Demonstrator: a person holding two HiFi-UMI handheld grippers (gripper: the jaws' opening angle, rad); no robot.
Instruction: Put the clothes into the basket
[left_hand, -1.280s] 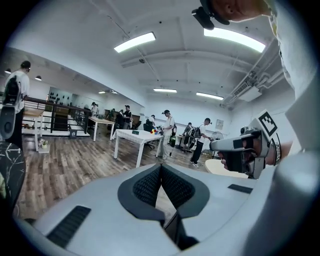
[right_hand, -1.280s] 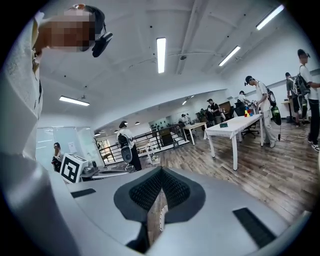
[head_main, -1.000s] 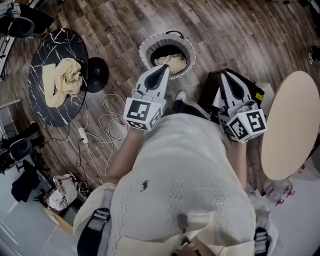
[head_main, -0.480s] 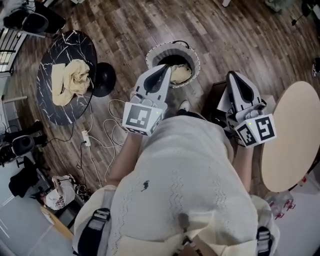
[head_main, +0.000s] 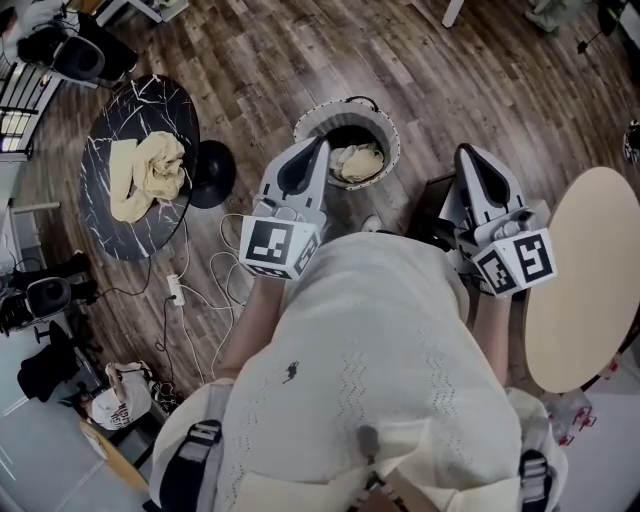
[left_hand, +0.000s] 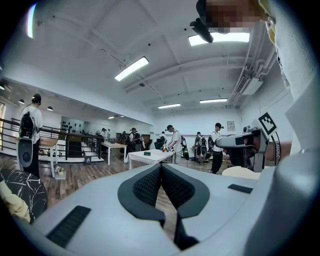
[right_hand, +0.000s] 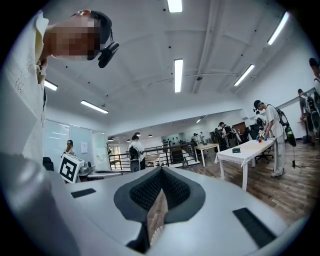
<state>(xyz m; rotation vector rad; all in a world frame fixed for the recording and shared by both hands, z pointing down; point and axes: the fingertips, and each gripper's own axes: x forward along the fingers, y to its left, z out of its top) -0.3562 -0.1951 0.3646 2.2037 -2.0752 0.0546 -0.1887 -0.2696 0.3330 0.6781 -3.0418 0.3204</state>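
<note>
One cream garment (head_main: 357, 162) lay inside the round basket (head_main: 383, 122) at the upper centre of the head view. A second cream garment (head_main: 150, 172) sat bunched on the black marble table (head_main: 115, 232) at upper left, well apart from the basket. You held your left gripper (head_main: 321, 143) at the basket's lower-left rim in the frame, its jaws pressed together on nothing. Your right gripper (head_main: 464, 153) was to the basket's right, jaws likewise closed and empty. White cables (head_main: 215, 285) trailed over the wood floor (head_main: 250, 60) below the table.
</note>
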